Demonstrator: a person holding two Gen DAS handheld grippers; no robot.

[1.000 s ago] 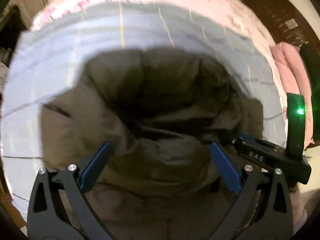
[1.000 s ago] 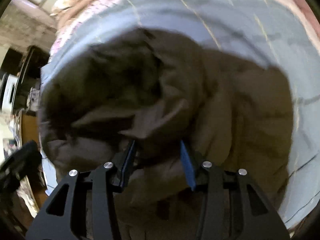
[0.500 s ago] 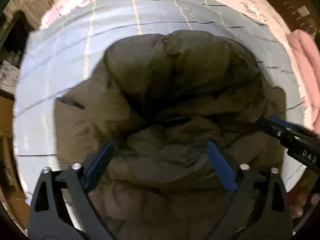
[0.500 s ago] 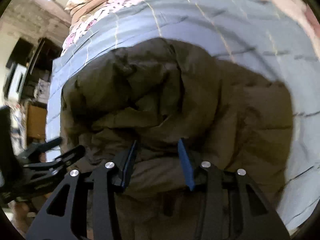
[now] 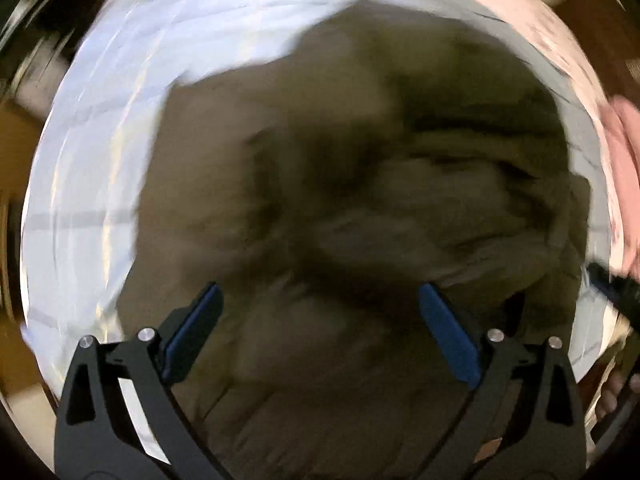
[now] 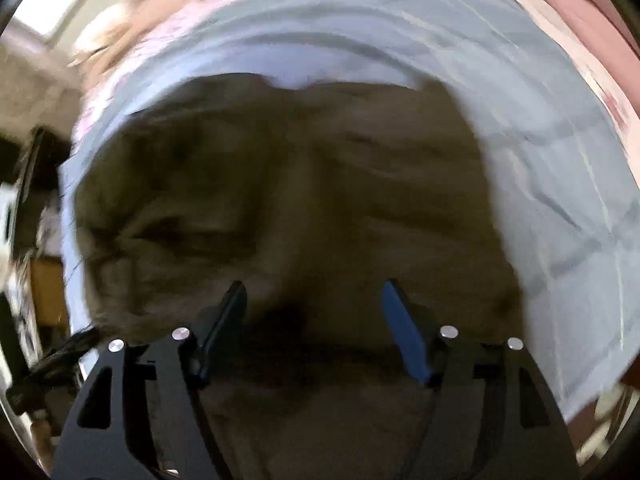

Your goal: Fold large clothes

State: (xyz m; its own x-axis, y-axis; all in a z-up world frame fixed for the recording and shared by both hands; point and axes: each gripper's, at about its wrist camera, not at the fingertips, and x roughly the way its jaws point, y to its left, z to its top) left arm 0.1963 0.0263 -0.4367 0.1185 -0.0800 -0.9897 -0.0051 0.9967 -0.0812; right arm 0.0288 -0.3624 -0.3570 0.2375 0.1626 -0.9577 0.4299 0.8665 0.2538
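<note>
A: Right gripper [image 6: 314, 318] jaws just spread apart, nothing pinched; left gripper [image 5: 320, 326] wide apart too, empty. Both hover over olive jacket [image 5: 340, 168], bunched on blue sheet [image 5: 100, 140].

B: Handling?

A: Looks puffy, soft, bulky, prob light. I'd grab hem or sleeve edge. No containers visible.

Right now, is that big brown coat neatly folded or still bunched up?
Bunched up: the brown coat lies in rumpled, uneven heaps on the blue sheet, with no flat, squared edges. Blur hides finer detail.

Blurred olive coat [image 5: 340, 200] on bedsheet [image 5: 100, 160]
</note>
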